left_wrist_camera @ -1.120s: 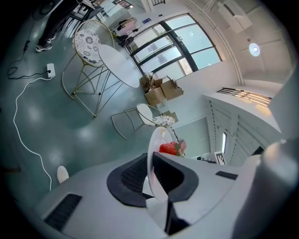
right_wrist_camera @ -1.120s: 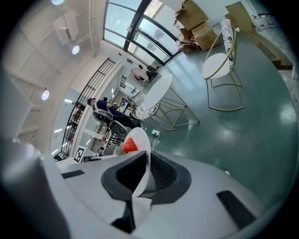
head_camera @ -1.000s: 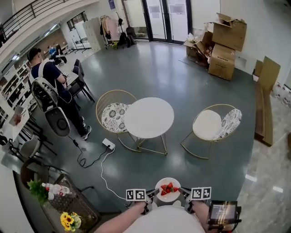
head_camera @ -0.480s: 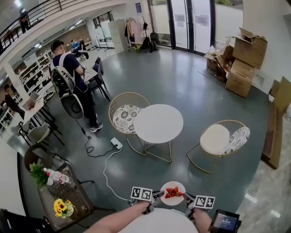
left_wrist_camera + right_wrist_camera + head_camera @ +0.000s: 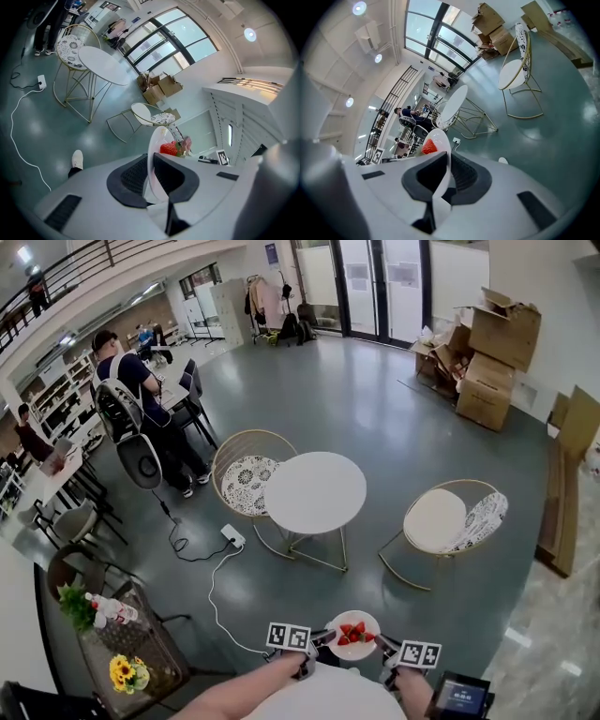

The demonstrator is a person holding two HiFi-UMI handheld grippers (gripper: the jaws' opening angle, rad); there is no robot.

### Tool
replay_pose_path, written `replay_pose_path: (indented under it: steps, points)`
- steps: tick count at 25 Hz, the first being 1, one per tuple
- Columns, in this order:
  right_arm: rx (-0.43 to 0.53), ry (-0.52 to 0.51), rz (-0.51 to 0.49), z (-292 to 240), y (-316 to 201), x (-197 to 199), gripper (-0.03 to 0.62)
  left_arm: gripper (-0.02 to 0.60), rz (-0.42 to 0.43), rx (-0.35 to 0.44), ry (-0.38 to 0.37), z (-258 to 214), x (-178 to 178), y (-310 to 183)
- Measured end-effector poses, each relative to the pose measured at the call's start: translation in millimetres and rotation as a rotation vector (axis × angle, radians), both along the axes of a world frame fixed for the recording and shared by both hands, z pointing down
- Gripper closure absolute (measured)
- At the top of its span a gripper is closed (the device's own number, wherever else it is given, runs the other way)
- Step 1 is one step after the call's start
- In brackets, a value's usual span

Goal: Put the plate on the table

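Note:
A white plate (image 5: 354, 637) with red strawberries (image 5: 349, 630) hangs low in the head view, held by its rim from both sides. My left gripper (image 5: 320, 640) is shut on its left edge and my right gripper (image 5: 382, 645) on its right edge. In the left gripper view the plate (image 5: 156, 152) stands edge-on between the dark pads (image 5: 133, 174), strawberries (image 5: 170, 149) beyond. The right gripper view shows the plate (image 5: 439, 138) likewise clamped in my right gripper (image 5: 447, 174). The round white table (image 5: 315, 491) stands some way ahead on the grey floor.
Two gold wire chairs flank the table, one at the left (image 5: 244, 476) and one at the right (image 5: 452, 517). A power strip (image 5: 229, 536) and white cable lie on the floor. A person (image 5: 139, 413) stands far left. A side table with flowers (image 5: 127, 643) is near left. Cardboard boxes (image 5: 492, 341) stand at the back right.
The head view has swung and moved a little, so the room sits differently in frame. The plate stays held between both grippers, and the table remains ahead.

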State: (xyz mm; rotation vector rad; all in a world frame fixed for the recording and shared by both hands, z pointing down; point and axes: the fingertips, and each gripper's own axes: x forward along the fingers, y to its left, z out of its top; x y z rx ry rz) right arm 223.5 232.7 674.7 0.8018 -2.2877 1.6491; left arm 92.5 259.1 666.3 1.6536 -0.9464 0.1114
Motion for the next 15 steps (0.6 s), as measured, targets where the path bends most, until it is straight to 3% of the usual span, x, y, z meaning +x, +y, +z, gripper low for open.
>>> replay_pose_path:
  steps: [11, 15]
  points:
    - [-0.003, 0.049, 0.11, 6, -45, 31, 0.574, 0.557, 0.146, 0.013, 0.023, 8, 30, -65]
    - [0.004, 0.062, 0.127, 3, -77, 36, 0.574, 0.557, 0.163, 0.02, 0.028, 5, 33, -98]
